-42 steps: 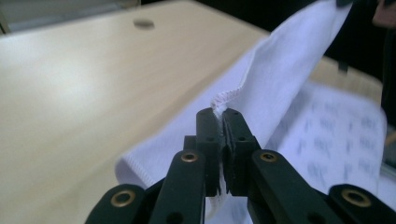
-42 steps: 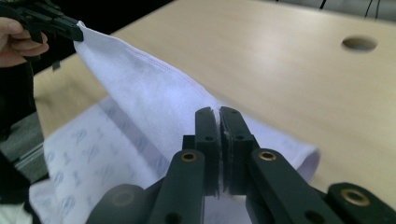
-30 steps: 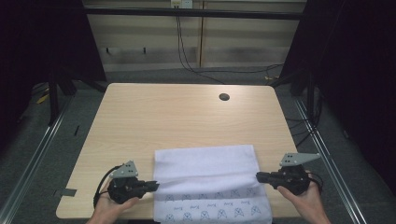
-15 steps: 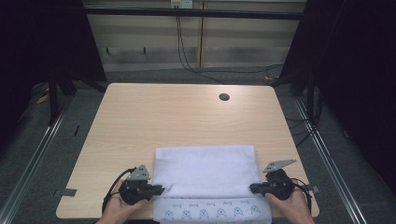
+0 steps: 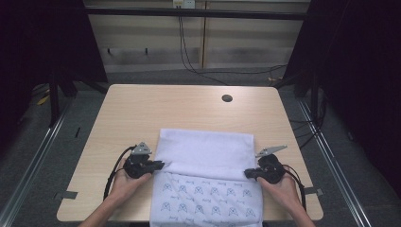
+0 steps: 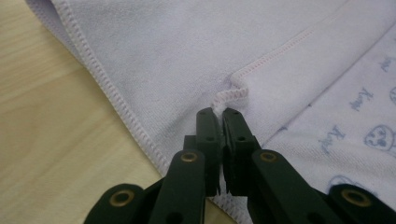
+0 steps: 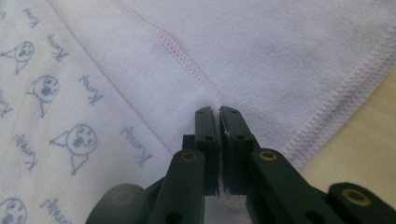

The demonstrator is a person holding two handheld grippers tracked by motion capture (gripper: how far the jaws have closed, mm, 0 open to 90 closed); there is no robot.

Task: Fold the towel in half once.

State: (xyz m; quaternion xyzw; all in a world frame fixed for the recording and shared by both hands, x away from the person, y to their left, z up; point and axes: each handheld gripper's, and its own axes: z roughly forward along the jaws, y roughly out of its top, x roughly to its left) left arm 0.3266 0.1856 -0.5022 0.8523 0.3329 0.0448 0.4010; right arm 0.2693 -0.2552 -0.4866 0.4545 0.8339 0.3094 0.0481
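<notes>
So we've got a pale lilac terry towel with stitched hems [image 5: 205, 153] lying on the near half of the light wooden surface [image 5: 142, 109]. Its plain fuzzy side is folded over the printed side, which has little blue cartoon faces and scribbled words and runs off the near edge. The nap looks soft and fine, and the hem is a tight overlock stitch with a pinkish thread along the fold seam.

Our left tongs [image 6: 220, 114] are closed together on the towel's folded corner at its left edge. You can see the hem bunched up right at the black tips. Our right tongs [image 7: 218, 112] are pinched the same way on the folded corner at the towel's right edge, cloth squeezed between the flat black jaws. Each one has a grey three-cornered plate on top and a cable trailing back.

Compared with half a second ago, both hands sit a touch farther from us and the folded flap covers a bit more of the print.

There's a small dark round hole [image 5: 227, 98] in the surface toward the far right.
</notes>
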